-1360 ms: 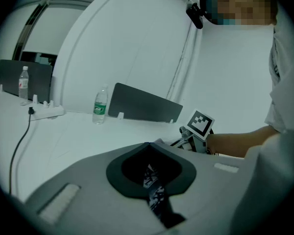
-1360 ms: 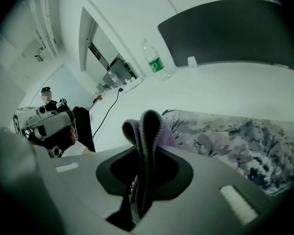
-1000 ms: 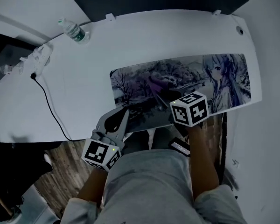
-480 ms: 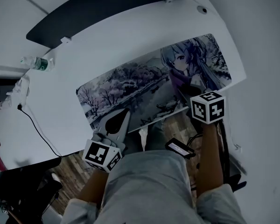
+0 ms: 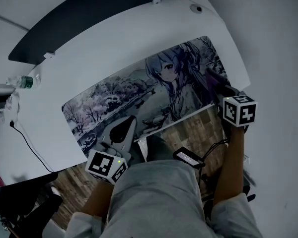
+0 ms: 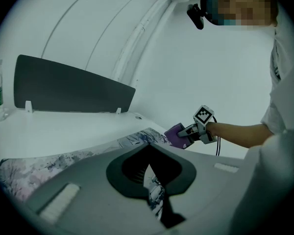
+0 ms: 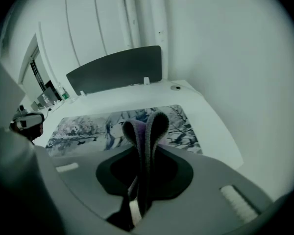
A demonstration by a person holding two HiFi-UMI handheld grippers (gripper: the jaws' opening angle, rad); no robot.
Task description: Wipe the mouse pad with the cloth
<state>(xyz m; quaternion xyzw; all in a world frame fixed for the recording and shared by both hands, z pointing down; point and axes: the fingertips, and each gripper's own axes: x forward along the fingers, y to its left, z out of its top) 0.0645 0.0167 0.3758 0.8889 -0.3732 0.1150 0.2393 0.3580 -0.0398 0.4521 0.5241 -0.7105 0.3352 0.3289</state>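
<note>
Moved since a second ago: my right gripper (image 5: 222, 91) has gone from the near middle of the pad (image 5: 139, 97) to its right end, taking the cloth (image 7: 147, 130) along. My left gripper (image 5: 125, 125) has stayed at the pad's near left edge.

Far left, back of the desk (image 5: 114, 48): one clear bottle (image 5: 22, 82) with a green label. In the left gripper view it stands upright.

Left, on the desk: one dark cable (image 5: 26, 139), running toward the near edge.

Back edge of the desk: one dark panel (image 5: 89, 15), standing upright, long and low.

Left gripper: lies over the pad's near edge, tips pointing onto the printed surface. Jaws are drawn together to a thin slit, and I see nothing gripped between them. The pad's print shows through the slit.

Pad: one, long, printed with a snowy scene on the left and a long-haired drawn figure on the right. It lies flat along the near side of the desk, set at a slant in the head view.

Cloth: one, purple, folded double and standing up out of my right jaws. It is over the pad's right end, near the front corner. Whether it presses on the surface I cannot tell.

Right gripper: clamped on the cloth, at the right end of the pad, well apart from the left gripper.
</note>
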